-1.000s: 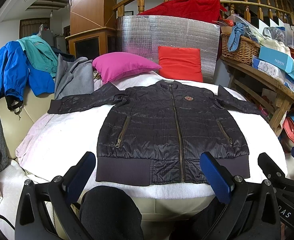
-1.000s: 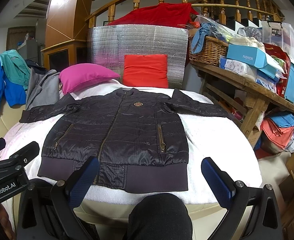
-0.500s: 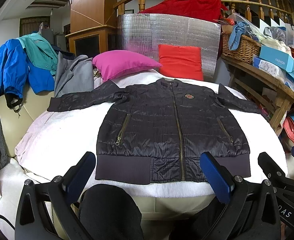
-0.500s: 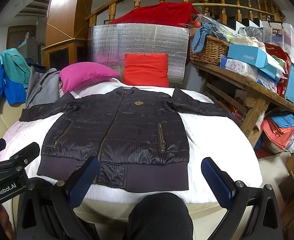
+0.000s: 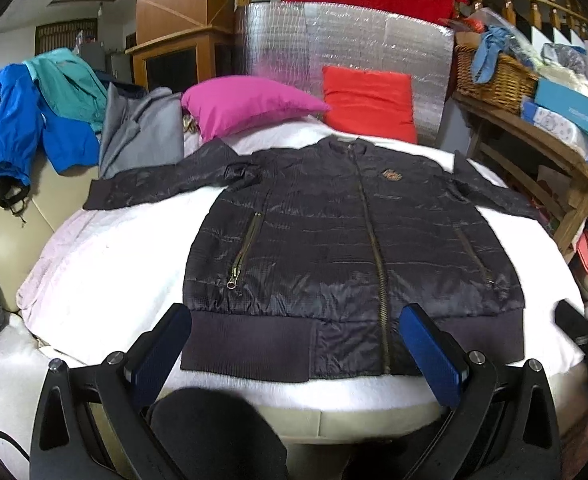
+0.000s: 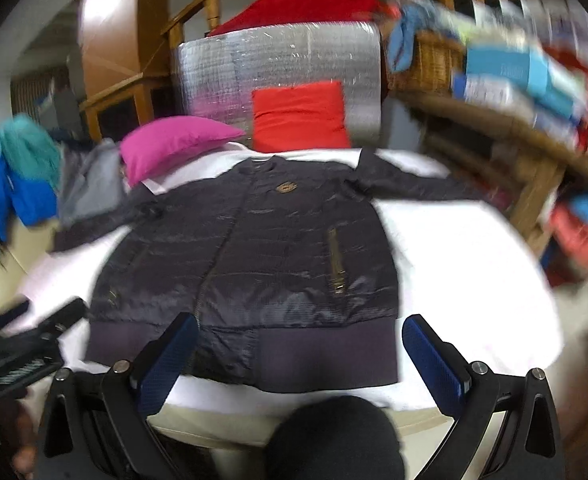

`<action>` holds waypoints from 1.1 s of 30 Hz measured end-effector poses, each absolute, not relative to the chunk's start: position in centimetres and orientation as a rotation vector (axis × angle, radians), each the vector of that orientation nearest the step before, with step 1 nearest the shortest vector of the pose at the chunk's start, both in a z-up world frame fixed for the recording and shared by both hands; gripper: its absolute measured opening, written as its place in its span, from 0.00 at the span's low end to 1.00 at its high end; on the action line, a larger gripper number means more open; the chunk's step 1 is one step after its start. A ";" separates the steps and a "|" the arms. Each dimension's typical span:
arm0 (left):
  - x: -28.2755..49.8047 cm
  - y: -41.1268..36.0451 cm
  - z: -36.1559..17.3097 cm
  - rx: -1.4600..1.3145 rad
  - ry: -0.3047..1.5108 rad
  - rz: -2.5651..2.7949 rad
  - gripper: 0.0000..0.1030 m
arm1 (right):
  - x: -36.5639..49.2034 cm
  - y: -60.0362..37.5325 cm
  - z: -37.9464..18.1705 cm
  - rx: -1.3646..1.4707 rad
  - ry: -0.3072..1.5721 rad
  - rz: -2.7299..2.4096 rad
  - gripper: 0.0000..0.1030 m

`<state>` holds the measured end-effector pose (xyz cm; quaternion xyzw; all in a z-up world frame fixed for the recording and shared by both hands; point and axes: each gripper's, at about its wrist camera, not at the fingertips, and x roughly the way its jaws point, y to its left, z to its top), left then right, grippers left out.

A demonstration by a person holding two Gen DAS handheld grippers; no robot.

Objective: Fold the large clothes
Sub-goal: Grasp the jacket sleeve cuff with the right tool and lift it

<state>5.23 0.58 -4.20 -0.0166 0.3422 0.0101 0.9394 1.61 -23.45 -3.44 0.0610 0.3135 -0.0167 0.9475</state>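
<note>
A black quilted zip jacket [image 5: 333,248] lies flat and face up on a white-covered round surface [image 5: 106,264], sleeves spread to both sides, ribbed hem nearest me. It also shows in the blurred right wrist view [image 6: 262,256]. My left gripper [image 5: 294,354] is open and empty, hovering just before the hem. My right gripper [image 6: 295,354] is open and empty, also just before the hem, to the right of the left one.
A pink pillow [image 5: 246,104] and a red cushion [image 5: 369,104] lean at the back before a silver foil panel [image 5: 341,40]. Blue, teal and grey clothes [image 5: 34,120] hang at left. A cluttered wooden table [image 5: 541,136] stands at right.
Both grippers have moved forward toward the jacket hem. The right wrist view has swung fast and is now blurred. The jacket has not moved.
</note>
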 end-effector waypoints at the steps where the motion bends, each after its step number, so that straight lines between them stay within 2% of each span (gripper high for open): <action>1: 6.0 0.6 -4.4 -0.033 0.705 0.027 1.00 | 2.2 -24.7 -3.6 0.181 0.646 -0.011 1.00; 9: 14.2 0.3 -6.3 -0.021 0.765 0.058 1.00 | 8.7 -38.0 -6.1 0.619 0.696 -0.011 1.00; 18: 24.6 -2.5 -8.1 -0.025 0.777 0.017 1.00 | 18.2 -53.3 -9.2 1.009 0.625 -0.120 0.76; 23: 28.9 -3.7 -9.3 -0.062 0.752 -0.007 1.00 | 24.8 -59.2 -10.8 1.088 0.600 -0.179 0.60; 25: 29.7 -3.7 -10.2 -0.079 0.746 -0.014 1.00 | 27.1 -60.8 -11.6 1.096 0.602 -0.207 0.57; 28: 30.0 -3.2 -11.7 -0.109 0.733 -0.014 1.00 | 30.7 -62.9 -12.0 1.079 0.604 -0.250 0.56; 33: 31.2 -1.5 -13.5 -0.218 0.812 0.011 1.00 | 36.2 -64.7 -13.0 1.033 0.654 -0.331 0.56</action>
